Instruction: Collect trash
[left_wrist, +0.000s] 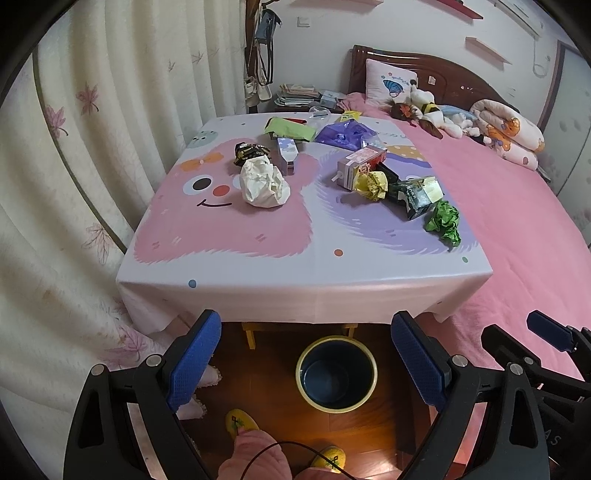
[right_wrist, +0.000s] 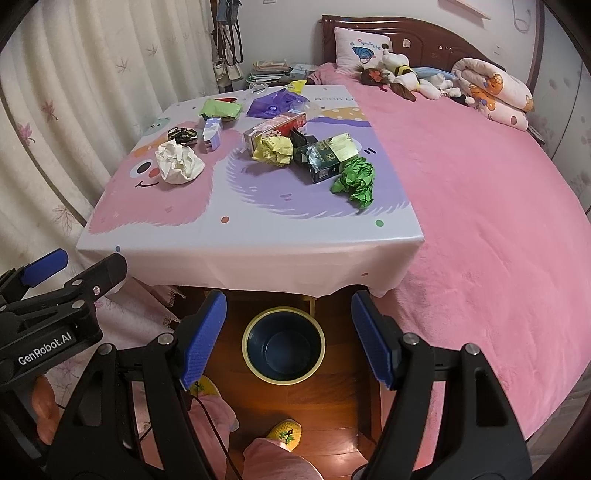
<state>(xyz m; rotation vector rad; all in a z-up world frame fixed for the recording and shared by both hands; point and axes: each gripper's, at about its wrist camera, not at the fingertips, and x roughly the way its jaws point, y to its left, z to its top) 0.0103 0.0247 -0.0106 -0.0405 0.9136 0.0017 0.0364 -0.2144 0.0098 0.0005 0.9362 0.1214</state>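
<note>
Trash lies on a small table (left_wrist: 258, 269) with a cartoon cloth: a crumpled white paper ball (left_wrist: 263, 181) (right_wrist: 178, 162), a green paper ball (left_wrist: 443, 222) (right_wrist: 355, 181), a yellow wrapper (left_wrist: 372, 184) (right_wrist: 273, 149), a dark green carton (left_wrist: 417, 195) (right_wrist: 328, 157), a red-and-white box (left_wrist: 360, 164) (right_wrist: 277, 127) and a purple bag (left_wrist: 343, 133) (right_wrist: 275, 103). A dark bin (left_wrist: 336, 373) (right_wrist: 283, 345) with a yellow rim stands on the floor below the table's front edge. My left gripper (left_wrist: 306, 358) and right gripper (right_wrist: 289, 339) are both open, empty, held above the bin.
A pink bed (right_wrist: 480, 192) runs along the table's right side, with plush toys (left_wrist: 424, 107) and a rolled quilt (right_wrist: 495, 94) at its head. Curtains (left_wrist: 74, 166) hang on the left. The person's yellow slippers (left_wrist: 242, 422) (right_wrist: 286, 432) stand near the bin.
</note>
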